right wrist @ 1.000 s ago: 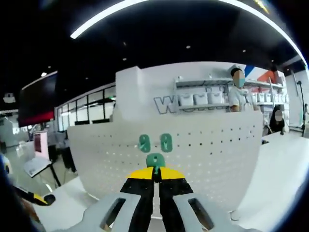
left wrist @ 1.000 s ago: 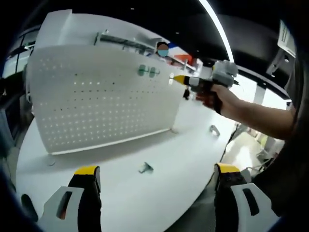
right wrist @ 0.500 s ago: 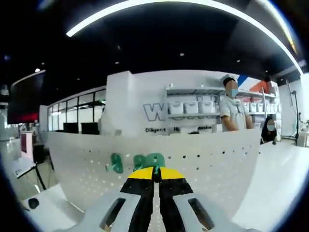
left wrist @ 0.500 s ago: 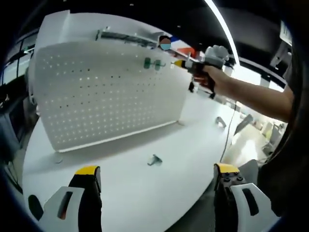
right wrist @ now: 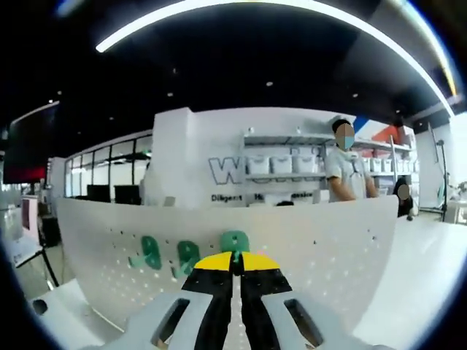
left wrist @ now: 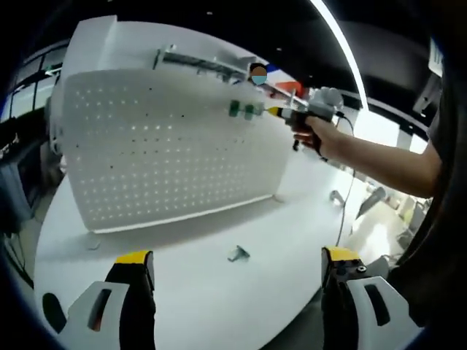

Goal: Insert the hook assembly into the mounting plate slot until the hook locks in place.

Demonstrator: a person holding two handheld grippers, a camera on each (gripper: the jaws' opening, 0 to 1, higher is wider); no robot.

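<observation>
- Left gripper view: my left gripper point(left wrist: 232, 292) is wide open, both yellow-tipped jaws rising from the bottom edge with nothing between them, low over the white desk point(left wrist: 182, 292).
- Ahead of the left gripper, a white perforated mounting plate point(left wrist: 160, 153) stands upright on the desk, its lower edge resting on the surface.
- Between the jaws and a little beyond them, a small metal hook piece point(left wrist: 238, 254) lies loose on the desk, apart from the plate's foot.
- Further off to the right, another small metal piece point(left wrist: 336, 197) lies near the desk edge.
- Up and to the right of the left gripper, my right hand point(left wrist: 315, 135) holds the right gripper point(left wrist: 273, 112) with its yellow tip against the plate's upper right part.
- Just left of that tip, two green hooks point(left wrist: 241, 109) sit side by side on the plate face.
- Right gripper view: the right gripper point(right wrist: 235, 257) is nearly closed, jaws narrow, clamped on a green hook assembly point(right wrist: 234, 242) whose rounded head stands up just past the yellow tips.
- The held hook sits close in front of the mounting plate point(right wrist: 321, 240) near its top edge; I cannot tell whether it touches or has entered a slot.
- Left of the jaw tips, two green hooks point(right wrist: 168, 254) hang on the plate face, slightly tilted in this view.
- Behind the plate: a white wall with shelves point(right wrist: 284, 164), and a person point(right wrist: 346, 171) standing to the right.
</observation>
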